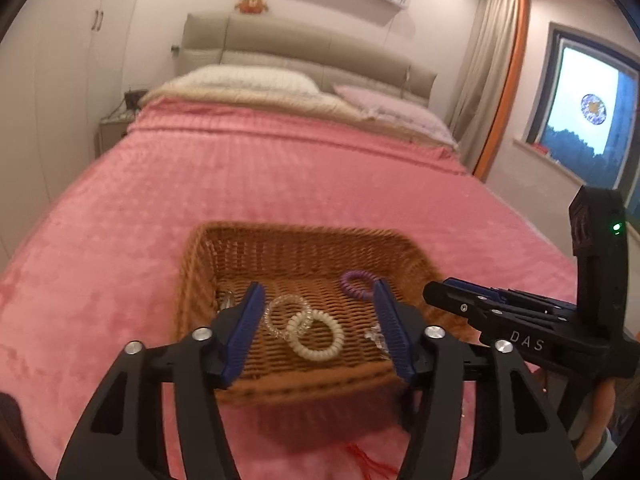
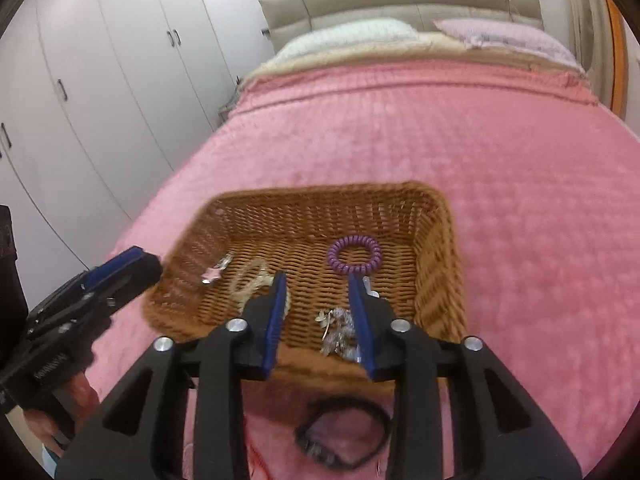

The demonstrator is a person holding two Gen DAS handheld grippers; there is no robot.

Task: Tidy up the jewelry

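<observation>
On the pink bed point(image 2: 480, 152), your basket point(image 2: 436, 264) gathers the hair ties; both left tongs point(image 1: 318, 312) and right tongs point(image 2: 318, 300) hang wide, empty, while the black band point(image 2: 344, 432) lies outside.

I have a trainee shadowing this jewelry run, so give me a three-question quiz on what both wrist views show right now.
1. True or false: the purple coil band lies inside the wicker basket.
2. Which item lies on the pink blanket, outside the basket on its near side? A) black band B) cream coil band C) star clip
3. Fill in: the jaws of the left gripper and the right gripper are both ____ and hold nothing.

Key: 1 true; 2 A; 3 open.
</observation>
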